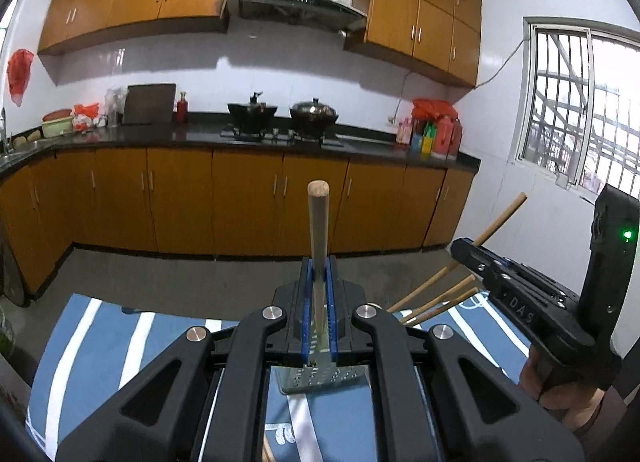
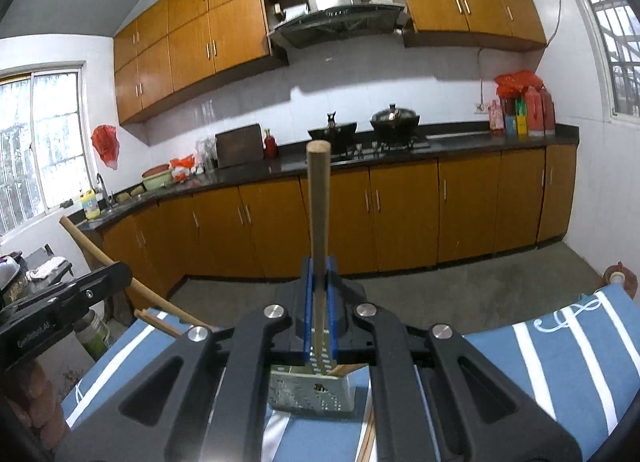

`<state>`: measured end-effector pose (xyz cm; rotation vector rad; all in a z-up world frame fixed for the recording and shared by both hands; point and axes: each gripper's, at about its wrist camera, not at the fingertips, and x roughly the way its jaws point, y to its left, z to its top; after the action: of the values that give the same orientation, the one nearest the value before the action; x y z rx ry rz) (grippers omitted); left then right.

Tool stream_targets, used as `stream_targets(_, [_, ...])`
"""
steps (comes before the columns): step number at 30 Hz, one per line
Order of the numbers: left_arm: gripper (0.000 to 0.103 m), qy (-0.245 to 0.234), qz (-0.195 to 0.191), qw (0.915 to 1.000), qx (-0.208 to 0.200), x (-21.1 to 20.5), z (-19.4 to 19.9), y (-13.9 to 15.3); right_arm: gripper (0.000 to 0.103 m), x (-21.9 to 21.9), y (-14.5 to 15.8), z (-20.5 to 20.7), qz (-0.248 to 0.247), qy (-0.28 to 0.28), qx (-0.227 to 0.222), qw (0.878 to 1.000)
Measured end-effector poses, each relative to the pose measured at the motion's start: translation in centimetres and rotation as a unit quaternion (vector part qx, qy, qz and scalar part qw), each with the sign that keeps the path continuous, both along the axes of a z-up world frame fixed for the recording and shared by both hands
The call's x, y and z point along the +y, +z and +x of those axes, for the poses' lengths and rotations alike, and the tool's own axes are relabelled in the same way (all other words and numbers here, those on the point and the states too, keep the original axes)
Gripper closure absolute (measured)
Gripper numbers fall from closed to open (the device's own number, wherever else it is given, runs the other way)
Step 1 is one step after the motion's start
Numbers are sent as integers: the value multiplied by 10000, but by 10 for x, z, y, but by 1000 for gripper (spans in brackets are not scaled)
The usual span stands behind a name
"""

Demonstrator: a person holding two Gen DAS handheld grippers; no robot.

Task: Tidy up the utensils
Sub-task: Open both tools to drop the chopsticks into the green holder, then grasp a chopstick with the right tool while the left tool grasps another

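Observation:
In the left wrist view my left gripper (image 1: 319,266) is shut on a round wooden stick (image 1: 319,222) that stands upright between the blue pads. Under the jaws sits a perforated metal utensil holder (image 1: 320,378) on a blue striped cloth (image 1: 100,342). To the right, my right gripper (image 1: 466,250) is shut on a second wooden stick (image 1: 502,216). The right wrist view shows the right gripper (image 2: 319,266) clamping its stick (image 2: 318,202) above the holder (image 2: 312,390), with the left gripper (image 2: 116,270) and its stick (image 2: 86,240) at the left. Loose chopsticks (image 1: 436,302) lie on the cloth.
Across the grey floor runs a dark kitchen counter (image 1: 192,134) with two woks (image 1: 314,114) on the stove, orange cabinets (image 1: 248,202) below and above. A barred window (image 1: 580,110) is at the right. Beside the cloth's left edge stands a green jar (image 2: 94,330).

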<state>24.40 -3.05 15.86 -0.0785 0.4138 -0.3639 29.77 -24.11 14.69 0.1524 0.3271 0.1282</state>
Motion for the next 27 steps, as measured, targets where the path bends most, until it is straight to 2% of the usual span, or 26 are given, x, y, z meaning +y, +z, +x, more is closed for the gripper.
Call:
stream_targets(10, [96,-66,140,9992,365,-10,12,-16,95,4,-16,8,-6,86,204,9998])
stream_targets(14, [95,-40,-39,9990,449,-6,11,-15,93,4,-16,3,36,106,193,9998])
stream_targets(16, [92,-28,-78,9990,430,-4,10,-13,93,2,-15,-1,56,88,164,9998])
stream_targets(18, [81,4,-147,9992,364,0,6,-9,93,-1,-11,-7,100,69,115,9999])
stream_targets(20, [78,22,-216,9993,300,4,5,-5,93,-4,-7,-16,135,59,30,9999])
stream_targets(27, [78,148,-507,9986,58,26,-16,10,93,-20,1,-61,246,5,-243,9994])
